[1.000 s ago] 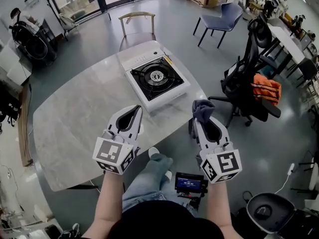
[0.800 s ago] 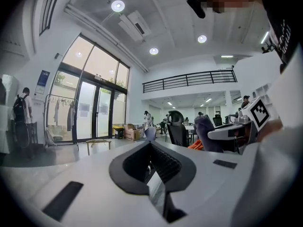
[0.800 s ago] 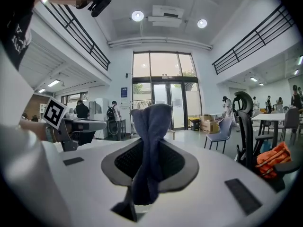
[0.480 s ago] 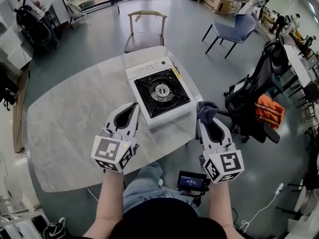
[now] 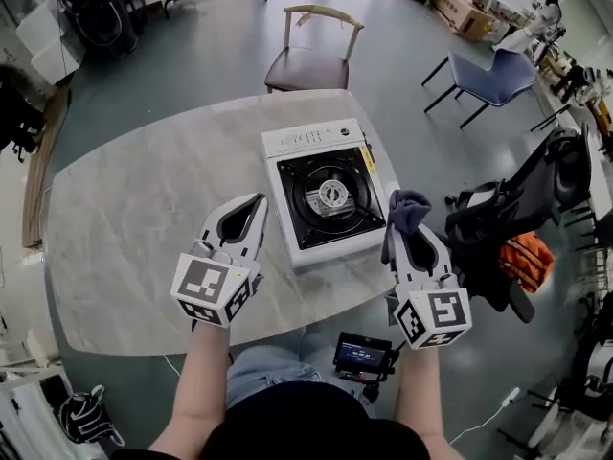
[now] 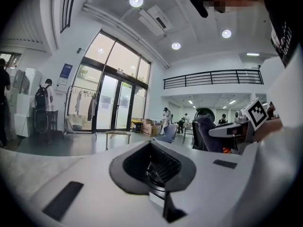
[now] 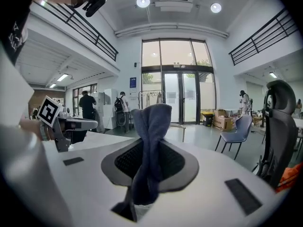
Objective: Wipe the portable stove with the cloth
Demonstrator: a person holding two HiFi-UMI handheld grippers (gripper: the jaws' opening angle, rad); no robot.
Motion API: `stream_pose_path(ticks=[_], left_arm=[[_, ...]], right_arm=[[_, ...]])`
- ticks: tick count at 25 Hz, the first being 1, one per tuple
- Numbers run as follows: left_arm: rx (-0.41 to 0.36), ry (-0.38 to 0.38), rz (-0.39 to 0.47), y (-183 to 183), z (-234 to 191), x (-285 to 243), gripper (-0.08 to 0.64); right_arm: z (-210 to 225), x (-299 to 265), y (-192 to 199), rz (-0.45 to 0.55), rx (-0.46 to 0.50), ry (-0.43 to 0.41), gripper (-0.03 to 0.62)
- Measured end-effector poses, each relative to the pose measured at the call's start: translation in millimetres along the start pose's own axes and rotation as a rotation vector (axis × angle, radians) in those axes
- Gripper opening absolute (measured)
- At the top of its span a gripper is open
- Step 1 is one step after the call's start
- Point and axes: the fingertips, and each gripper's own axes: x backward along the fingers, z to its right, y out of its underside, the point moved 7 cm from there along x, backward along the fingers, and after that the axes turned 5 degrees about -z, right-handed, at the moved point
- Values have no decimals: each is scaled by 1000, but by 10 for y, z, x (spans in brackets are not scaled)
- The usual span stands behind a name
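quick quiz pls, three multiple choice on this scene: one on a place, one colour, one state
1. Where does the portable stove stand? A) on the table B) on the floor C) on a chair
2. What colour is the cloth? A) red B) yellow C) dark blue-grey
3. The right gripper is: A) open, empty B) shut on the cloth C) lying on the stove

1 A, it sits on the marble top. 2 C, plain in both views. 3 B, cloth pinched between its jaws.

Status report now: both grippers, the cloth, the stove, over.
Left gripper shut, empty. Right gripper shut on cloth, beside stove right edge. Nothing blocking stove.
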Motion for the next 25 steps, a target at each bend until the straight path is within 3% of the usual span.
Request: stream_pose_path(ticks=[8, 15, 25], left_arm=[[-12, -54, -60, 91, 105, -18, 11], [54, -152, -105, 306, 120, 16, 11], [126, -230, -140, 574, 78, 65, 11]], right_arm=[[-28, -311, 134, -46, -21, -132, 95], [-178, -547, 359, -133, -54, -261, 95], [-479, -828, 770, -275, -84, -339, 95]])
